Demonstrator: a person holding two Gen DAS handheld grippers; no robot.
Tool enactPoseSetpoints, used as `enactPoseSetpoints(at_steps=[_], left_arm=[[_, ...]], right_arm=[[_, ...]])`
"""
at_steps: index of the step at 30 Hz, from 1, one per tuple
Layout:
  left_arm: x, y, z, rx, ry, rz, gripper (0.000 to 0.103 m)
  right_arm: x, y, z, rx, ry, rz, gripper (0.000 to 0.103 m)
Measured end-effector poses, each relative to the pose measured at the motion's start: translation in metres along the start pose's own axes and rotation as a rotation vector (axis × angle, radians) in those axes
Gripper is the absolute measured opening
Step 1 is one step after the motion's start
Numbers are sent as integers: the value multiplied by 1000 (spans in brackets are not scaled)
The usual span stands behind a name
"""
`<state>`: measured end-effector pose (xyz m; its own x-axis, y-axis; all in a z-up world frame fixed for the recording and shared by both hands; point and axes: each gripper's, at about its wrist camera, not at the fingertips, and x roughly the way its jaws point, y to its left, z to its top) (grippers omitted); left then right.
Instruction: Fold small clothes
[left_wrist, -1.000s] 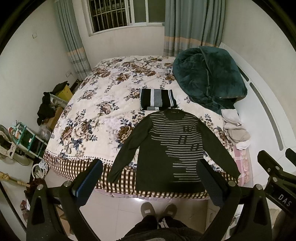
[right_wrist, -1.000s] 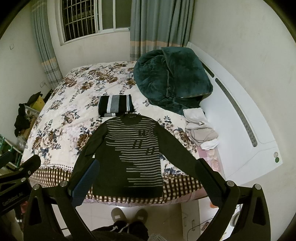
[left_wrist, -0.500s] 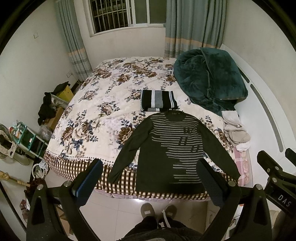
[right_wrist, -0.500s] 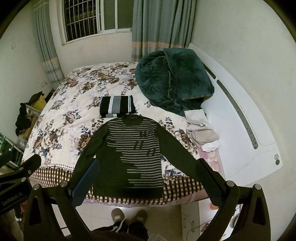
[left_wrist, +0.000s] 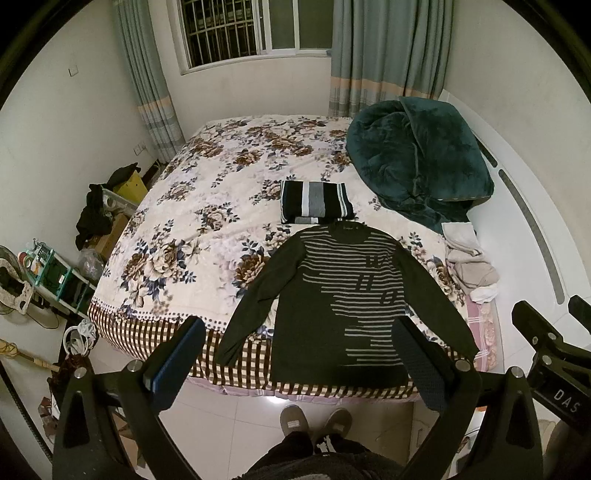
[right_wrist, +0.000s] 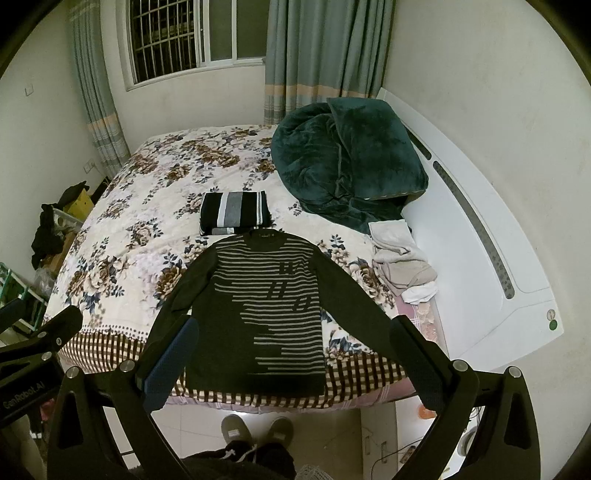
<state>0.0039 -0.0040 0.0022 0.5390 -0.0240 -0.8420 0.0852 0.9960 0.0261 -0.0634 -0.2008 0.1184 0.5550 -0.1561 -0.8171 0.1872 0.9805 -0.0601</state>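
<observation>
A dark long-sleeved sweater (left_wrist: 332, 295) (right_wrist: 258, 299) with pale stripes lies spread flat, sleeves out, on the near edge of the floral bed (left_wrist: 207, 236) (right_wrist: 136, 236); its hem hangs over the checked border. Just beyond its collar sits a folded black, grey and white striped garment (left_wrist: 314, 201) (right_wrist: 233, 213). My left gripper (left_wrist: 299, 354) hovers open well above and in front of the sweater, holding nothing. My right gripper (right_wrist: 291, 350) is likewise open and empty, held high over the bed's edge beside the left one.
A dark green quilt (left_wrist: 417, 162) (right_wrist: 347, 170) is piled at the bed's far right, with a heap of pale clothes (left_wrist: 467, 258) (right_wrist: 400, 264) beside the white headboard (right_wrist: 480, 236). A person's feet in grey slippers (left_wrist: 314, 424) stand on the tiled floor. Clutter and shelves (left_wrist: 55, 273) line the left wall.
Both views have shifted slightly, the bed and sweater sitting a little lower in frame; both grippers stay open and the clothes have not moved.
</observation>
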Motion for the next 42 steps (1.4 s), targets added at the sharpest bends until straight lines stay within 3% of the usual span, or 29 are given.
enactPoseSetpoints(at_steps=[42], left_arm=[[-10,-1,14,-6,-11,-4,103]], right_arm=[[-3,1,2,-1,-6,0,103]])
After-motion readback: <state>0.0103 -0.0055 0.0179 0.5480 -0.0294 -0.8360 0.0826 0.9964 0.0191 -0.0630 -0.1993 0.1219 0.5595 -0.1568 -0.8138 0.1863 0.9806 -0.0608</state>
